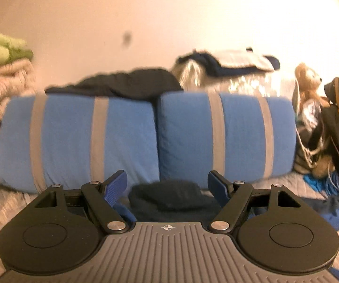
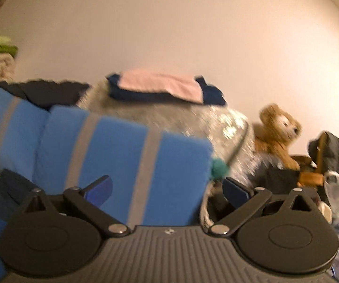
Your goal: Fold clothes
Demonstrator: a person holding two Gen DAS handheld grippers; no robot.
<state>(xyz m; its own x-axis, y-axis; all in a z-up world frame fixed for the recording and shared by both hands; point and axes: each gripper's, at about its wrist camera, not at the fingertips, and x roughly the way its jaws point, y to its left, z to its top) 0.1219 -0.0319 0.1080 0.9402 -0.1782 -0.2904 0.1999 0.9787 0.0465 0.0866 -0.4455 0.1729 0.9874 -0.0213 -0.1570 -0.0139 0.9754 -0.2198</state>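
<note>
You're holding both grippers nearly level, tipped slightly down, facing the two blue pillows point(image 1: 145, 139) on the bed point(image 1: 294, 184). Left gripper point(image 1: 167, 186): jaws standing fairly wide, gripping nothing; a dark garment point(image 1: 167, 195) is lying on the bed just below and between them. Right gripper point(image 2: 167, 189): jaws spread wide, empty, aimed at the right pillow's edge. More clothes: dark one point(image 1: 122, 82) draped over the pillows, folded stack point(image 2: 164, 88) behind. Teddy bear point(image 2: 279, 129) sitting right.
</note>
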